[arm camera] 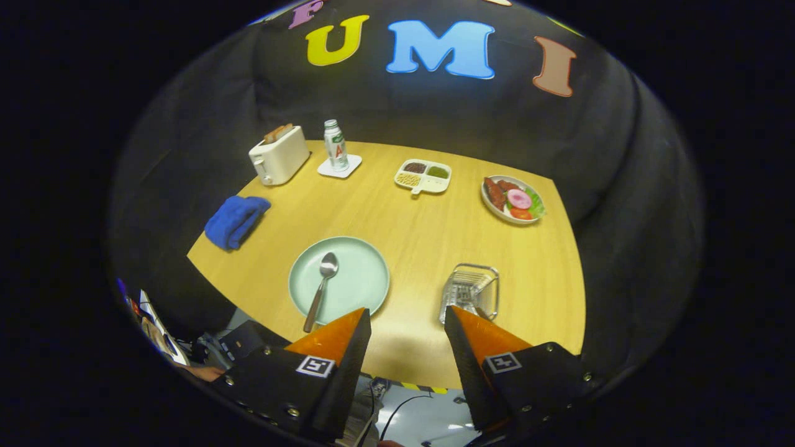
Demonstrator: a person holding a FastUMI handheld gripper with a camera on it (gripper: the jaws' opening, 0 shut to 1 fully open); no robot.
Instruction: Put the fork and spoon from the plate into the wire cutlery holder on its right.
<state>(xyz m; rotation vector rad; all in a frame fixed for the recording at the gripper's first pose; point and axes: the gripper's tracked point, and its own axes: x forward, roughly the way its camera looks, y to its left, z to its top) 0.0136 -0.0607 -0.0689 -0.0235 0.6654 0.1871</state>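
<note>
The gripper (408,318) sits nearest the camera, its two fingers spread wide apart with nothing between them, held high above the near edge of the wooden table (428,233) and tipped down toward it. Through the gap shows only bare tabletop.

The spoon (321,290) lies on the pale green plate (366,279), just ahead of the left finger and a little to its left — so the next reach, as I judge it, goes forward and leftward. Its long axis runs nearly away from the gripper, leaning slightly: bowl at the far end near the plate's middle, handle coming back toward the fingers and overhanging the plate's near rim. With the fingers opening side to side, they would already straddle the handle crosswise; little wrist turn seems needed, mostly a descent.

The wire cutlery holder (472,292) stands upright to the plate's right, just beyond the right finger's tip, which overlaps its near base in this view. I see no fork on the plate — whether it already stands in the holder I cannot tell, as the wires are too fine to read.
</note>
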